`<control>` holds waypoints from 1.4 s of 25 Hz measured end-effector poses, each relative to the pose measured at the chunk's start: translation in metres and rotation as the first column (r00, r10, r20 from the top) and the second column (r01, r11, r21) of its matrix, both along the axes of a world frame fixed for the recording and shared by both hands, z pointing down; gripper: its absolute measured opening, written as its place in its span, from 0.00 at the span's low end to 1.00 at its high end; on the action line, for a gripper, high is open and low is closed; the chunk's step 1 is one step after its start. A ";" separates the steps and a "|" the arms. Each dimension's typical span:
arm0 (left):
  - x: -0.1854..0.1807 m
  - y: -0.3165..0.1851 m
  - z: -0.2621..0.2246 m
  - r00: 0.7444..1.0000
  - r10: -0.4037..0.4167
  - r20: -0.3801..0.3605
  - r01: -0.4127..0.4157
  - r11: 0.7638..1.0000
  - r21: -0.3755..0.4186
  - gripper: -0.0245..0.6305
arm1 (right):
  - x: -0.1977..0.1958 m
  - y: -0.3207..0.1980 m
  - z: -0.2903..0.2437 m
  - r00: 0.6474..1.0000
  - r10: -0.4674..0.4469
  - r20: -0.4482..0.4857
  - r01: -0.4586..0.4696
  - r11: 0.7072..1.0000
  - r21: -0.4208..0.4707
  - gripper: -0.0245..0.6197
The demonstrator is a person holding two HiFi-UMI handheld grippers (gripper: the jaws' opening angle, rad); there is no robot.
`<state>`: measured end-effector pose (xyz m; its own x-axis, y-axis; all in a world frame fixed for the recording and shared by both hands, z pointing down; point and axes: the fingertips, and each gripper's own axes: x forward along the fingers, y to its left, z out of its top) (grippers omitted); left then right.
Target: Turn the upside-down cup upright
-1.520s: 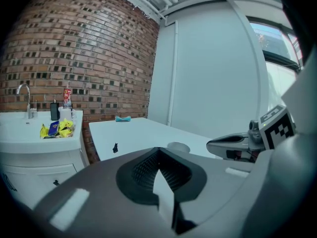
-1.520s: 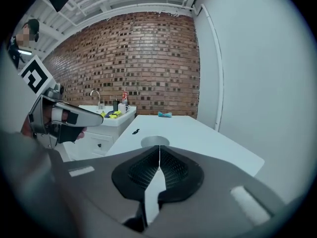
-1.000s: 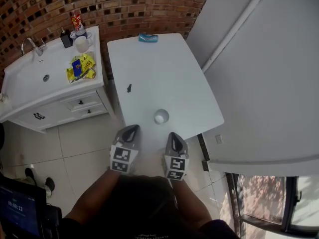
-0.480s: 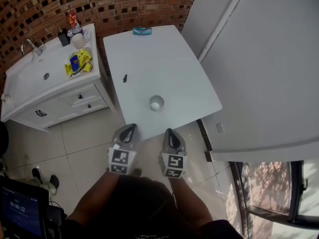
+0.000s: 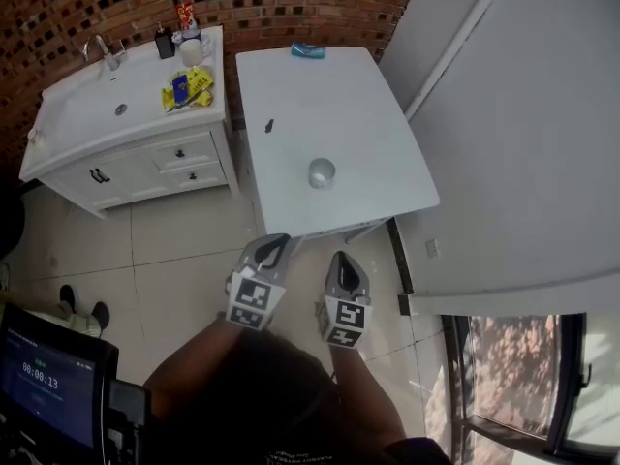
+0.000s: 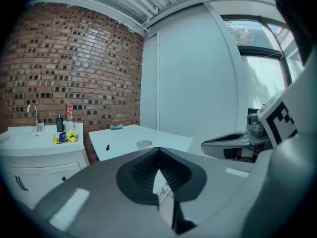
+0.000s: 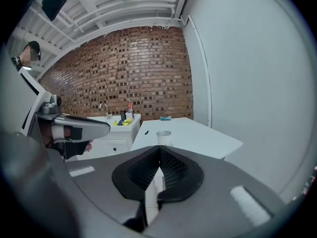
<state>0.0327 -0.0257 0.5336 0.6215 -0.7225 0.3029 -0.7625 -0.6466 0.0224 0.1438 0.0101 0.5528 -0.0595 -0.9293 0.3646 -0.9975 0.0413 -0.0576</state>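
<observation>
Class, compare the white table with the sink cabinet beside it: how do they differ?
The table has a flat top; the sink cabinet has a basin and tap in its top. The cabinet's front shows drawers with dark handles; the table shows none. The table's few things, a cup among them, lie far apart; the cabinet's crowd one back corner. Both are white.

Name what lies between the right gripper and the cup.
Head view: only bare floor tile, then bare white tabletop, between the right gripper and the cup.
</observation>
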 end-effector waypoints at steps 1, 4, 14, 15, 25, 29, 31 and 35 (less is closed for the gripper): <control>-0.002 0.008 -0.003 1.000 -0.004 0.001 0.004 1.000 0.006 0.03 | -0.001 0.008 -0.001 1.000 -0.005 -0.004 0.005 1.000 0.003 0.06; -0.007 0.035 -0.011 1.000 -0.018 0.002 0.018 1.000 0.016 0.03 | 0.002 0.035 -0.003 1.000 -0.007 -0.011 0.007 1.000 0.011 0.06; -0.011 0.118 -0.020 0.999 -0.005 0.047 0.004 1.000 0.025 0.03 | -0.008 0.102 -0.023 0.999 -0.008 0.045 0.004 0.997 0.081 0.06; -0.011 0.122 -0.024 0.999 -0.002 0.047 0.000 1.000 0.030 0.03 | -0.011 0.106 -0.027 0.998 -0.011 0.054 0.007 0.996 0.092 0.06; -0.029 0.130 -0.035 0.999 0.017 0.034 -0.018 0.999 0.030 0.03 | -0.031 0.125 -0.031 0.998 -0.007 0.066 0.001 0.996 0.094 0.06; -0.056 0.125 -0.034 0.999 0.017 0.028 -0.018 0.999 0.036 0.03 | -0.043 0.126 -0.035 0.997 0.032 0.065 -0.039 0.994 0.101 0.06; -0.065 0.128 -0.031 0.999 0.019 0.036 -0.020 0.999 0.026 0.03 | -0.050 0.129 -0.034 0.998 0.032 0.060 -0.038 0.995 0.087 0.06; -0.081 0.134 -0.031 0.999 0.034 0.035 -0.035 0.999 0.025 0.03 | -0.066 0.141 -0.038 0.999 0.030 0.034 -0.033 0.997 0.073 0.06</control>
<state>-0.0478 0.1085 0.5028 0.6354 -0.7089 0.3062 -0.7400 -0.6722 -0.0207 0.0776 0.1507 0.5149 -0.0404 -0.9552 0.2931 -0.9960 0.0151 -0.0882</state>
